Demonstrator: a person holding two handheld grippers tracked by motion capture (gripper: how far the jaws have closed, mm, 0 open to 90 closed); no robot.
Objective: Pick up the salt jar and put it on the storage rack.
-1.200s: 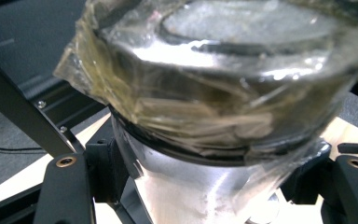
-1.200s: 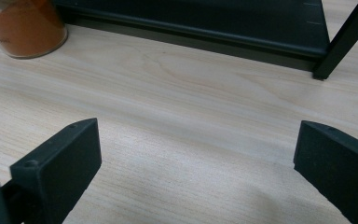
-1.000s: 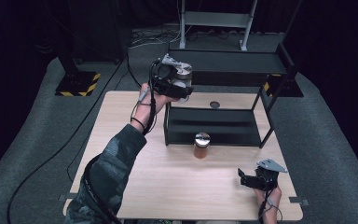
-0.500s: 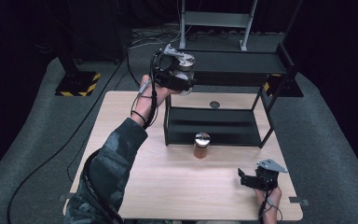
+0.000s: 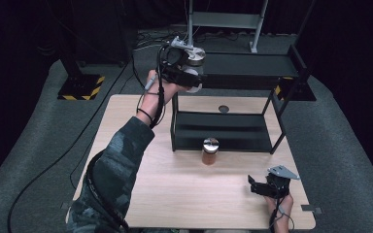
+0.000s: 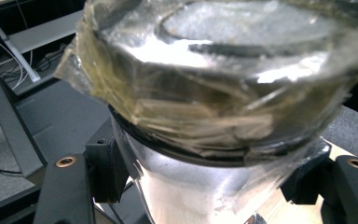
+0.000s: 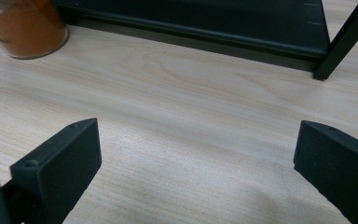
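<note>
Looking at the high view first, I am seeing my left tool (image 5: 190, 73) holding a jar with a silver lid (image 5: 193, 54) up beside the top shelf (image 5: 252, 64) of the black rack (image 5: 277, 104). Compared with a second ago, the jar is sitting higher and closer to that shelf, so I am judging that I am bringing it there to put it down, and the placing is not yet done. A second jar with orange content (image 5: 210, 151) is standing on the counter (image 5: 175, 189) just in front of the lower shelf. My right tool (image 5: 268, 187) is resting low near the counter's right front corner.

In the left gripper view, the jaws are pressing on both sides of the jar (image 6: 214, 140), under its lid, which is wrapped in clear tape. I am reading no brand or writing there.

In the right gripper view, the jaws are standing wide apart with nothing between them, above bare wood. The orange jar (image 7: 23, 28) is at the upper left; its label is too cut off to read.
</note>
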